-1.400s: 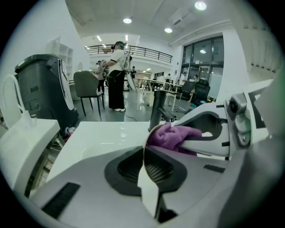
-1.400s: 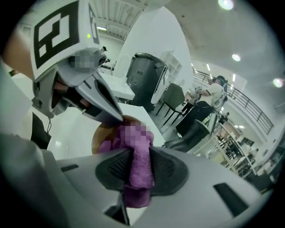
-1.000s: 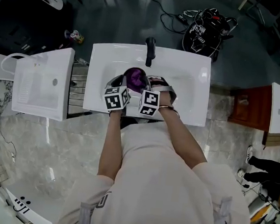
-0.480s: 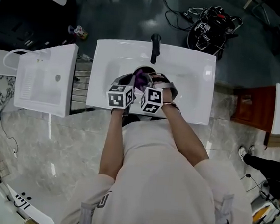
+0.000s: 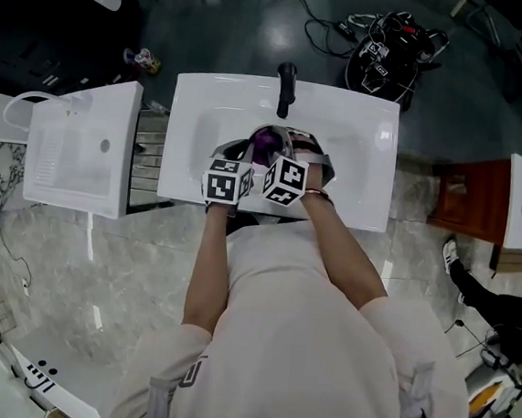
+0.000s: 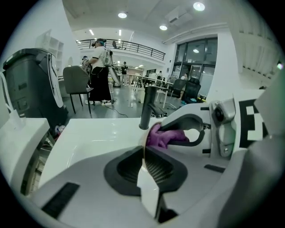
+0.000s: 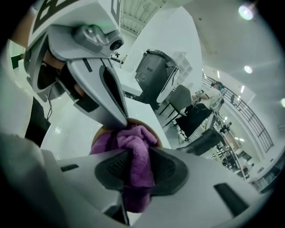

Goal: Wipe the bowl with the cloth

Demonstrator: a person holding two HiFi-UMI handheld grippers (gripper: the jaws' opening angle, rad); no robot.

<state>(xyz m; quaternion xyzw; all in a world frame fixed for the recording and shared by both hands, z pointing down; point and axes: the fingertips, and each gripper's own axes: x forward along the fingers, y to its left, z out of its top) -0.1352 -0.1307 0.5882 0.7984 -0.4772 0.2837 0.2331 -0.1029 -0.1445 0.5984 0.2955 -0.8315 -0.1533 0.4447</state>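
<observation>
In the head view both grippers hang over the white sink (image 5: pixel 191 123). The bowl (image 5: pixel 251 146) is tilted there, mostly hidden by the marker cubes. My left gripper (image 5: pixel 238 158) is shut on its rim; in the left gripper view the thin bowl rim (image 6: pixel 144 153) stands edge-on between the ribbed pads (image 6: pixel 127 168). The purple cloth (image 5: pixel 266 140) lies bunched inside the bowl. My right gripper (image 5: pixel 281 152) is shut on that cloth (image 7: pixel 139 164), pressing it into the bowl (image 7: pixel 153 132) right beside the left gripper's fingers (image 7: pixel 109 95).
A black faucet (image 5: pixel 286 79) stands at the sink's back edge, just beyond the bowl. A second white basin (image 5: pixel 78 154) sits to the left, a brown cabinet (image 5: pixel 468 201) to the right. Cables and black gear (image 5: pixel 386 50) lie on the dark floor behind.
The two grippers have drawn closer together over the basin. The right gripper with the cloth has shifted across the bowl, and less purple shows than a second ago.
</observation>
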